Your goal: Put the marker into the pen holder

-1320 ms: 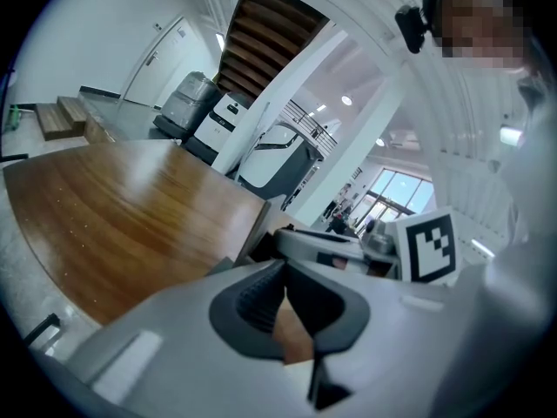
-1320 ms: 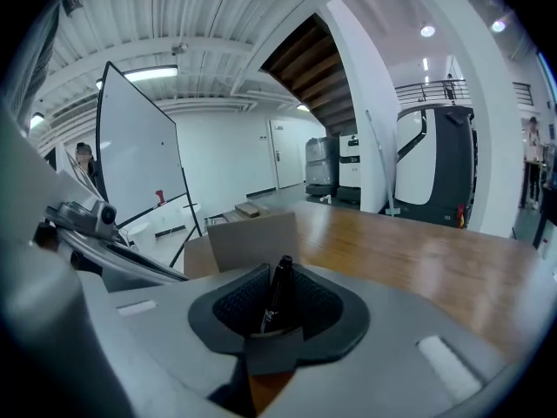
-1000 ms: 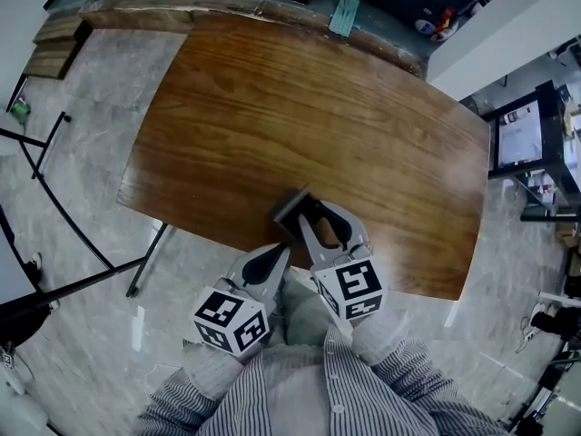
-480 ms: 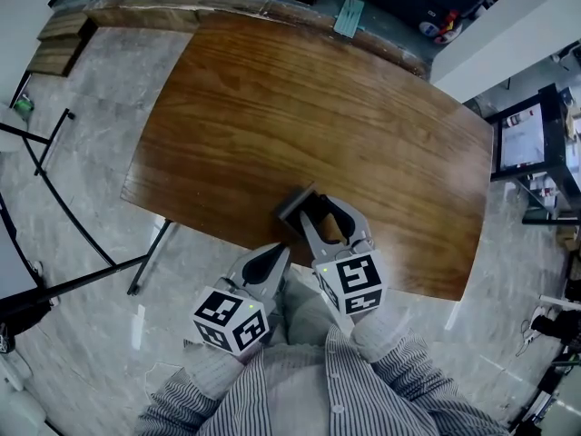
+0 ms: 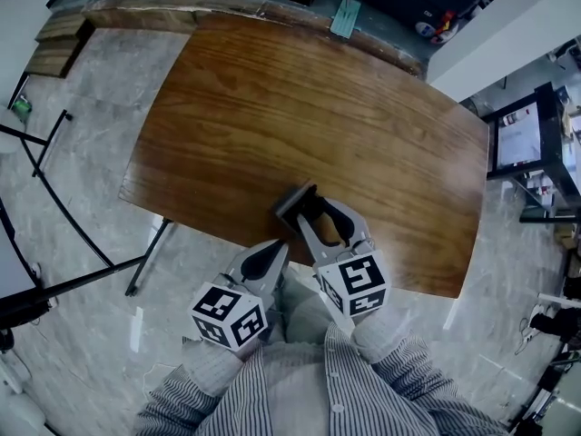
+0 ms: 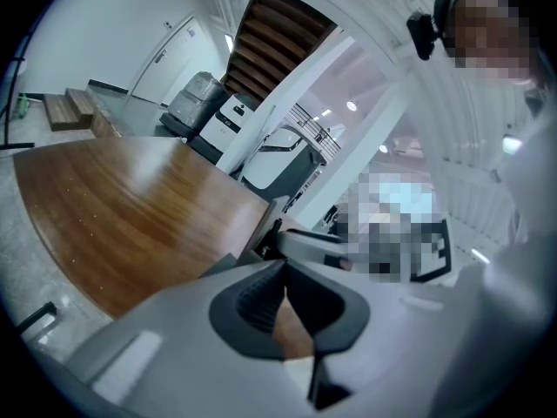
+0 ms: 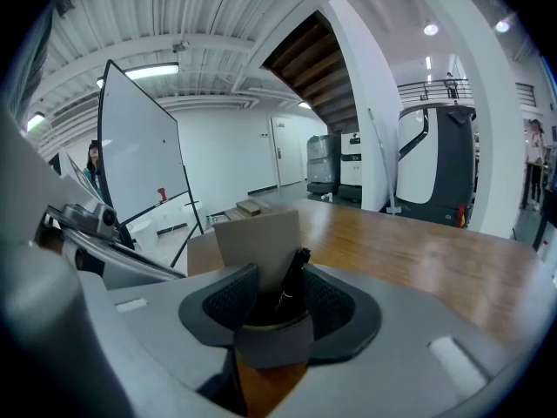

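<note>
A grey box-shaped pen holder (image 5: 293,202) stands at the near edge of the wooden table (image 5: 300,116). In the right gripper view the pen holder (image 7: 258,240) sits between the jaws, with a black marker (image 7: 292,287) leaning inside it. My right gripper (image 5: 320,216) straddles the holder. Its jaws are opening, and the pads stand apart from the marker between them. The same gripper (image 7: 278,301) shows both dark pads clear of the marker. My left gripper (image 5: 270,254) hangs just off the table's near edge, left of the right one. Its jaws (image 6: 283,273) are shut on nothing.
The table's near edge runs right under both grippers, with grey stone floor beyond it. Black stand legs (image 5: 54,198) cross the floor at the left. A teal tool (image 5: 345,12) lies at the table's far edge. A whiteboard (image 7: 139,164) stands to the left of the table.
The right gripper's jaws have spread wider around the pen holder. The left gripper has hardly moved.
</note>
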Demonstrator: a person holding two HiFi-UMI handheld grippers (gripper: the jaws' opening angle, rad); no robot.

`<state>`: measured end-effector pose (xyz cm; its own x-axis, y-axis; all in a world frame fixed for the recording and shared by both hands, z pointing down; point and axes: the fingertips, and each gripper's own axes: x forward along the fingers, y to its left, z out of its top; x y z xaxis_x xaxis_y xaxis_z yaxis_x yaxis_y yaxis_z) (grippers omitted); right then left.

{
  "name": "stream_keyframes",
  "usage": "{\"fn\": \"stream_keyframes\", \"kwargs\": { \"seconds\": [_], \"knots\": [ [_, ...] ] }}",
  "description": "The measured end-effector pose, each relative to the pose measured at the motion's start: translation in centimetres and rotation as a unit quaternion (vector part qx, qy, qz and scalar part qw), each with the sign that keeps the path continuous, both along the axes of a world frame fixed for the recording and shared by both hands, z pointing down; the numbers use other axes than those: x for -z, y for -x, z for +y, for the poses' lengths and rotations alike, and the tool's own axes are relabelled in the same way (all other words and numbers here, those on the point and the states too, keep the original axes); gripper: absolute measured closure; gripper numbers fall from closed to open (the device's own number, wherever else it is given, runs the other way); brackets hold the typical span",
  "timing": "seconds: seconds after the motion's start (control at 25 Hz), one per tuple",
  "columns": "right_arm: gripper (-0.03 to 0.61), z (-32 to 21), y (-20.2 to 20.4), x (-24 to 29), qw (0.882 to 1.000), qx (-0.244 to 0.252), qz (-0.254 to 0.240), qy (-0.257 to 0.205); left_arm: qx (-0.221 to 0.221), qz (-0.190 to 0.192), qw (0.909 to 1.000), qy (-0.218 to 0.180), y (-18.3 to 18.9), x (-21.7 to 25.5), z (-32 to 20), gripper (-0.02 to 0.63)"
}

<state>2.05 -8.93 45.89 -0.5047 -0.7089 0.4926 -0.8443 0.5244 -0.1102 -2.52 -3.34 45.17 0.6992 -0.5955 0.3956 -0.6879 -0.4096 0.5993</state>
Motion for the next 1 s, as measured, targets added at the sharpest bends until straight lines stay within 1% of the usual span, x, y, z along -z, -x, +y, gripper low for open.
{"fn": "stream_keyframes", "kwargs": {
  "seconds": [0.12,0.28,0.44,0.56,0.68,0.84,1.0],
  "knots": [
    [0.432,1.0,0.2,0.5,1.000,0.007,-0.016,0.001,0.001,-0.004,1.0000,-0.007,0.1,0.2,-0.2,0.606],
    [0.483,2.6,0.1,1.7,0.999,0.016,-0.032,0.002,0.001,-0.010,0.9997,-0.021,0.1,1.2,-0.6,0.606],
    [0.543,4.1,-0.1,3.7,0.999,0.015,-0.040,-0.022,0.001,-0.011,0.9995,-0.029,0.0,2.0,-0.4,0.606],
    [0.578,5.0,-0.2,4.5,0.998,0.013,-0.050,-0.028,0.003,-0.008,0.9995,-0.031,-0.1,2.3,-0.2,0.606],
    [0.578,5.9,-0.3,4.6,0.998,0.014,-0.061,-0.027,0.002,-0.005,0.9995,-0.031,-0.3,2.6,0.2,0.606],
    [0.578,6.9,0.0,4.3,0.996,0.010,-0.086,-0.010,-0.007,-0.013,0.9994,-0.032,-0.7,2.6,0.8,0.606],
    [0.578,7.8,0.4,4.6,0.996,0.016,-0.091,-0.002,-0.017,-0.020,0.9991,-0.034,-0.9,2.8,1.6,0.606]
  ]
}}
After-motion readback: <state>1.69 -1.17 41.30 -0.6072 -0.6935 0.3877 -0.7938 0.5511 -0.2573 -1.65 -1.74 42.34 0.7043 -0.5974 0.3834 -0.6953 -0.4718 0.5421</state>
